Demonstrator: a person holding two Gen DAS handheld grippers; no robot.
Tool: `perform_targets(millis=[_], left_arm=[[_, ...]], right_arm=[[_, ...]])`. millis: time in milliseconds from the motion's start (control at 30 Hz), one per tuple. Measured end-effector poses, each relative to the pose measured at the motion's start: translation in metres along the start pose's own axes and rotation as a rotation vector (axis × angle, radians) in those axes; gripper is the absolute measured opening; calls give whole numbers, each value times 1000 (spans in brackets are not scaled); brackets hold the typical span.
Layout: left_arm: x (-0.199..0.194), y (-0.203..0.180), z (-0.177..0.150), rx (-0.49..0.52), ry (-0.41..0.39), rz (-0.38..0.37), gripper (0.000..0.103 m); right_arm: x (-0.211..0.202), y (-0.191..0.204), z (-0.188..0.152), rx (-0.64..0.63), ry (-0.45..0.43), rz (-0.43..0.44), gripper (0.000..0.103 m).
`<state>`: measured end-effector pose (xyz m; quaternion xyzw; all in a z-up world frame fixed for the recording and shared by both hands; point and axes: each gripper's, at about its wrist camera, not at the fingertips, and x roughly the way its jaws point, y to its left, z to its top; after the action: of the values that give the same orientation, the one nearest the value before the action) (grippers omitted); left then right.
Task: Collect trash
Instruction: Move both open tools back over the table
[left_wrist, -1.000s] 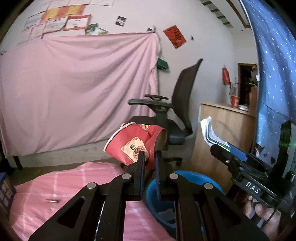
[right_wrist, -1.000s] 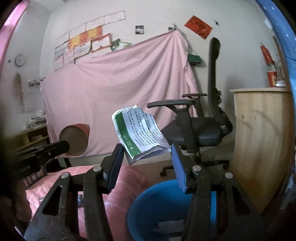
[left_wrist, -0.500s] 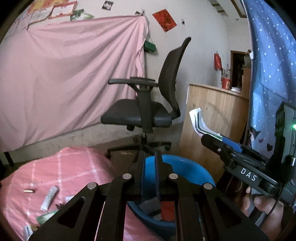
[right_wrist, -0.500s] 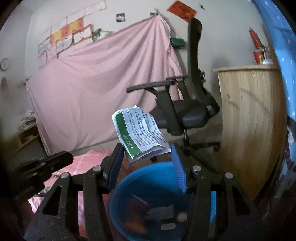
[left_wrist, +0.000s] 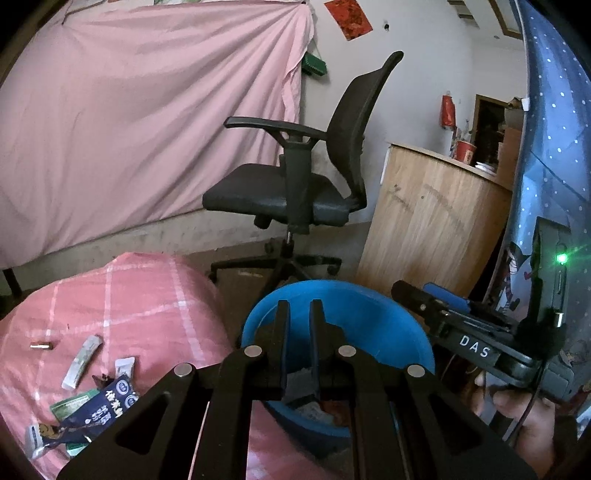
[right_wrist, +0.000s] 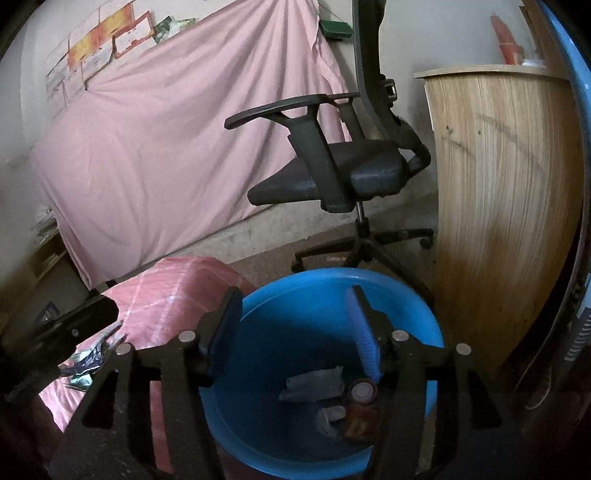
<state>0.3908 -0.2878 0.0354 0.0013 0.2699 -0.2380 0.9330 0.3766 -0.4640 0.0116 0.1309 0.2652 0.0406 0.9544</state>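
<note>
A blue bin stands on the floor beside the pink checked surface; it also shows in the left wrist view. Crumpled paper and a red cup lie inside it. My right gripper is open and empty above the bin. My left gripper is nearly shut, a narrow gap between the fingers, empty, at the bin's rim. Several wrappers and a white packet lie on the pink surface at the left.
A black office chair stands behind the bin. A wooden counter is at the right, a pink sheet hangs at the back. A small metal piece lies on the pink surface.
The left gripper let the red cup fall into the bin, then the right gripper opened and dropped the printed paper in. Both grippers tilted down toward the bin.
</note>
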Motion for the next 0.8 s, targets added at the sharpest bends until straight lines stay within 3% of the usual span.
perform_targets(millis=[200, 267, 333, 500, 567, 633, 700, 800], left_arm=[[-9, 12, -2, -12, -5, 21, 13], [-15, 17, -1, -26, -16, 32, 18], [-22, 24, -2, -44, -32, 43, 30], [-47, 46, 0, -98, -82, 71, 41], [-58, 54, 1, -112, -105, 98, 52], [-70, 63, 1, -130, -134, 134, 72], [-85, 73, -2, -152, -170, 176, 85], [-105, 86, -8, -174, -230, 247, 96]], right_arm=[[-3, 7, 4, -10, -29, 9, 91], [-5, 11, 6, -12, -45, 7, 96], [-10, 17, 9, -13, -72, 9, 100], [-23, 37, 15, -42, -145, 31, 103], [-27, 46, 16, -54, -173, 41, 103], [-32, 56, 15, -59, -214, 64, 103], [-36, 67, 13, -75, -242, 91, 103], [-41, 85, 9, -117, -279, 114, 103]])
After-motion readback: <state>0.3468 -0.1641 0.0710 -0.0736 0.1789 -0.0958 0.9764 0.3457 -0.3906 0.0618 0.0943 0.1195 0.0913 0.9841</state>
